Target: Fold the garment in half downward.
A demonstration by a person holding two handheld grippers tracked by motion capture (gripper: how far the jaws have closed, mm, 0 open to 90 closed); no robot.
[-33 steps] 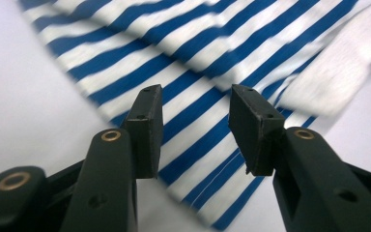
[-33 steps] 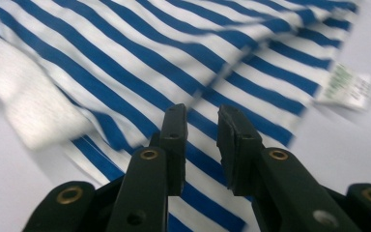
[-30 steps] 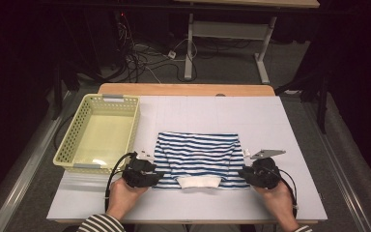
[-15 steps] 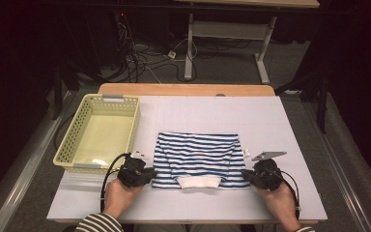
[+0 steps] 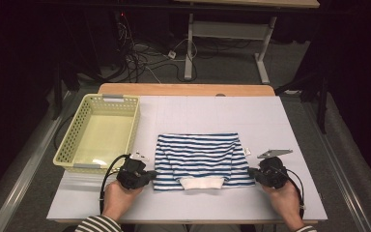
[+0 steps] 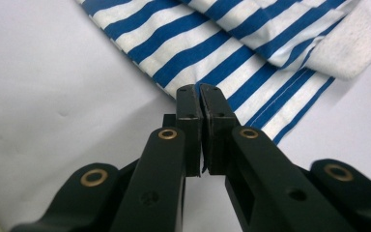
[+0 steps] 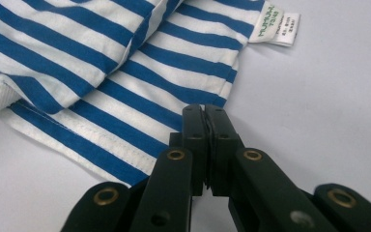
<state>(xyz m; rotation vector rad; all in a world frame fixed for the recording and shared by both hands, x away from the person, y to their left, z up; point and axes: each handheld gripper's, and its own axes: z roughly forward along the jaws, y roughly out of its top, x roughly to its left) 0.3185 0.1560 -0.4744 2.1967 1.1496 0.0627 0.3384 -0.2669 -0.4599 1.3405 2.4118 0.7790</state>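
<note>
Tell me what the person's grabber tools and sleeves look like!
Both tools are black. The left gripper and right gripper have flat black jaws with brass-coloured rivets. A black cable loops from each. The right one carries a grey plate. The sleeves are striped dark and white.

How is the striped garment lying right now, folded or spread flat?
Folded. The striped garment lies as a compact rectangle with a layer doubled over, its white cuff at the near edge.

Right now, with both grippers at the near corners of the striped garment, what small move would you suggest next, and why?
Probably lift both corners together and fold them away from you. The left gripper and right gripper have just closed, each at a near corner of the folded blue-and-white striped garment, which lies flat on the table.
</note>
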